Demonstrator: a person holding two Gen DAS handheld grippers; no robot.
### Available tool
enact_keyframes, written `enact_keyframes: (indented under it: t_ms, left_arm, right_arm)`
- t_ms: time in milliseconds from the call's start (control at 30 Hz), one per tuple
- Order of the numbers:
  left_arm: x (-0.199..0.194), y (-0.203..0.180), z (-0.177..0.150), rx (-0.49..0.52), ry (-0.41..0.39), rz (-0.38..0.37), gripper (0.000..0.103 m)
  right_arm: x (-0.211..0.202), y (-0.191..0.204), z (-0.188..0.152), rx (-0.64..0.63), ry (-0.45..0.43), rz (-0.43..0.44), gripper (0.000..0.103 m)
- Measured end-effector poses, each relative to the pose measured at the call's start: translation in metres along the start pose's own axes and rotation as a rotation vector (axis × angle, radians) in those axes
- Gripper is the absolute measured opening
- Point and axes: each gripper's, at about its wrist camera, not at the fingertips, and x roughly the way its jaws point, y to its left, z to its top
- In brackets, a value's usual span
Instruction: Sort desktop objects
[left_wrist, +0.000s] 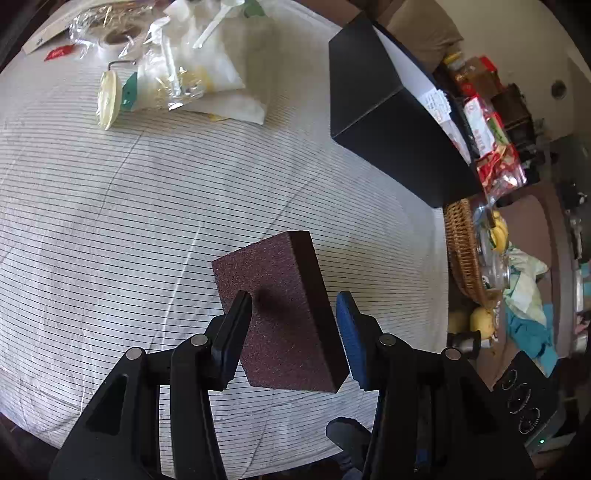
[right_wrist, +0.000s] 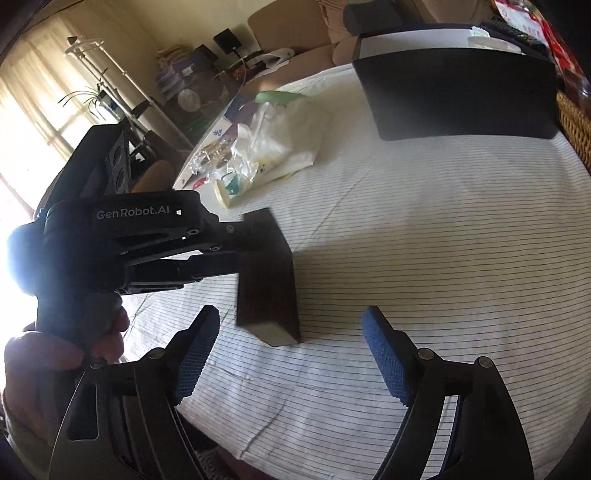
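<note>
- The black box stands at the far right of the striped cloth; its inside is hidden.
- The left gripper pinches the brown sanding block, lifted off the cloth.
- The right gripper hangs spread, holding nothing.
- Only the left view shows the wicker basket.

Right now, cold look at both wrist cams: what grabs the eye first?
The dark reddish sanding block, held off the striped tablecloth in the left gripper, dominates both views. Beyond it, at the far right, stands a large black box; far left lies a heap of clear plastic bags. The right gripper hangs open, empty.
</note>
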Motion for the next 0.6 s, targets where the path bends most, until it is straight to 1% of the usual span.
enact_keyframes:
  t_ms: [133,300,433,533,600]
  left_arm:
    - [-0.005,-0.002,-0.002,0.034,-0.019,0.043,0.046]
    - [-0.016,0.027,-0.002,-0.002,-0.034,0.077,0.046]
    - [-0.017,0.045,-0.006,-0.005,-0.022,0.103,0.047]
    - [-0.014,0.052,-0.009,-0.025,-0.015,0.083,0.051]
    - [-0.010,0.054,-0.011,-0.030,-0.010,0.066,0.055]
  right_arm:
    - [-0.005,-0.004,0.004,-0.018,-0.007,0.031,0.082]
    - [0.006,-0.003,0.010,-0.040,-0.004,0.047,0.082]
    - [0.009,-0.009,0.015,-0.038,-0.025,-0.015,0.082]
    - [0.016,-0.014,0.015,-0.040,-0.004,-0.035,0.082]
    - [0.024,-0.007,0.010,-0.090,0.011,-0.076,0.082]
